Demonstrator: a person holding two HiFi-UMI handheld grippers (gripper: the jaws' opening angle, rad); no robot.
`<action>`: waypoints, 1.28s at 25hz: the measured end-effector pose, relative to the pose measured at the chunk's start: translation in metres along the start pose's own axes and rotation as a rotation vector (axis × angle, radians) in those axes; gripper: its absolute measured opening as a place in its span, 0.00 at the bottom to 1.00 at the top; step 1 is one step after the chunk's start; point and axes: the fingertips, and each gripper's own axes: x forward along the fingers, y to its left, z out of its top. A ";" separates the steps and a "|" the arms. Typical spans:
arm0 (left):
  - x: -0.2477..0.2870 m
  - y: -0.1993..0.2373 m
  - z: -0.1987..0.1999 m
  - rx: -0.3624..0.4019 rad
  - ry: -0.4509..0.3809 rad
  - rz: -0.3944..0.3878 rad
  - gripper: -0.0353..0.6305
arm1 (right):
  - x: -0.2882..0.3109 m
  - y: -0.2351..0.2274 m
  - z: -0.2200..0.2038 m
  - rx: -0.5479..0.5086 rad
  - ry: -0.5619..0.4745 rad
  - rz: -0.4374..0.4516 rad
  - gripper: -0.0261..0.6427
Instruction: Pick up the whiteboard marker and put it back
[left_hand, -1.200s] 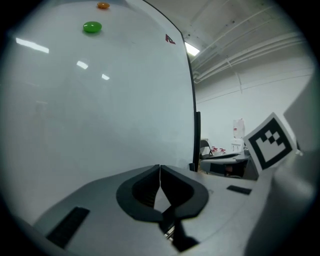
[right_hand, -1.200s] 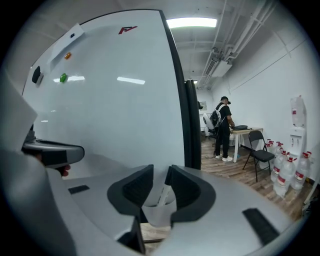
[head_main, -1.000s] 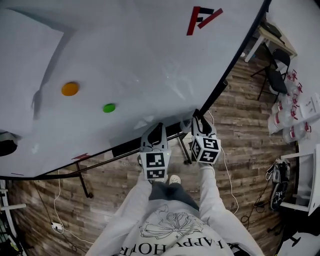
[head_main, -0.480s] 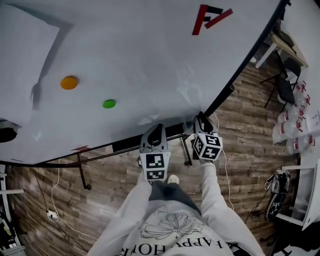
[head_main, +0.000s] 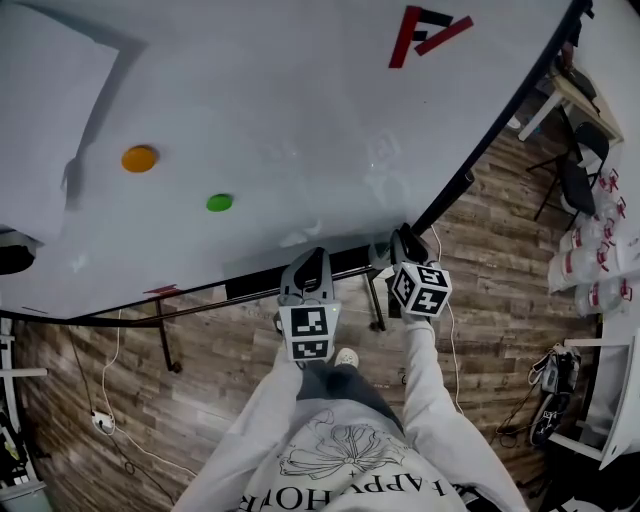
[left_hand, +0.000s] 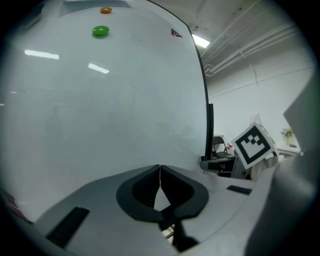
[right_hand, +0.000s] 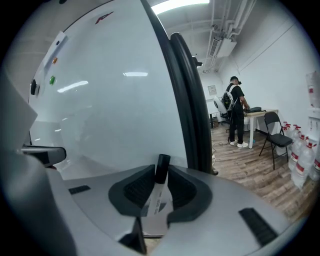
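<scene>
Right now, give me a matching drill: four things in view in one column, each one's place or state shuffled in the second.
1. whiteboard marker
2. left hand-held gripper
3. green magnet
4. orange magnet

A. on the whiteboard, the higher of the two
B. jaws together, nothing between them
C. between the jaws of the right hand-held gripper
D. on the whiteboard, the lower of the two

Pairs: 1-C; 2-B; 3-D; 4-A.
The right hand-held gripper's jaws are closing on the marker's cap.

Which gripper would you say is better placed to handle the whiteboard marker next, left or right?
Right. The right gripper has its jaws closing on the whiteboard marker between them; the left gripper is shut and empty.
</scene>
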 end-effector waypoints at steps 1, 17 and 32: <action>0.000 0.000 0.000 0.000 0.001 0.000 0.06 | -0.001 0.000 0.001 0.009 -0.005 0.002 0.15; -0.011 -0.001 0.019 0.004 -0.053 -0.029 0.06 | -0.041 0.019 0.048 0.001 -0.134 -0.011 0.13; -0.019 0.003 0.043 -0.010 -0.115 -0.034 0.06 | -0.088 0.040 0.104 -0.048 -0.275 -0.015 0.12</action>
